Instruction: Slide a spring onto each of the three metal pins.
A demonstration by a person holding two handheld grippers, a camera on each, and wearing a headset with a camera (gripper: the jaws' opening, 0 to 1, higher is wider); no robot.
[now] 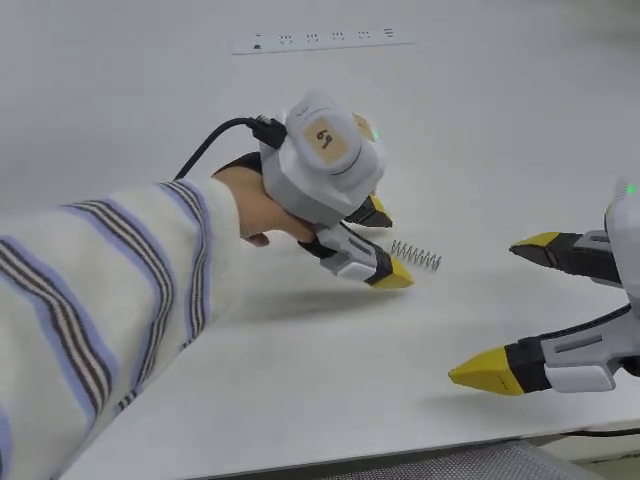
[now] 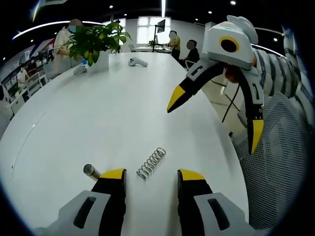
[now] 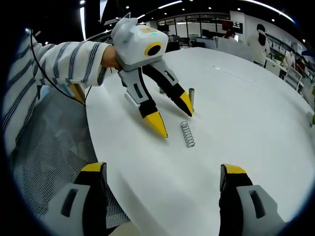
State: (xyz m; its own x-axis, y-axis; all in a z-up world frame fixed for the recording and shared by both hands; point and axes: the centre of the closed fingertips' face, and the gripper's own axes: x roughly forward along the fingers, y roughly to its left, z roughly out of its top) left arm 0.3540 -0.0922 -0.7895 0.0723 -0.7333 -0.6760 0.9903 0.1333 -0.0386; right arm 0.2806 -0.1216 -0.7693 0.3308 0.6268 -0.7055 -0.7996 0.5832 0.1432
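Left gripper [image 2: 152,174] poised low over the white table [image 1: 300,380], jaws apart and empty — a spring [image 2: 151,163] lies flat just ahead of the gap, with one pin [image 2: 91,170] just beside a jaw tip. Right gripper [image 3: 162,168] hovers off to the side, jaws spread wide, holding nothing. No spring looks to be on a pin yet. Likely next: close gently on the coil's middle — too hard a squeeze may make it skid or flex — leaving one end free to meet the pin
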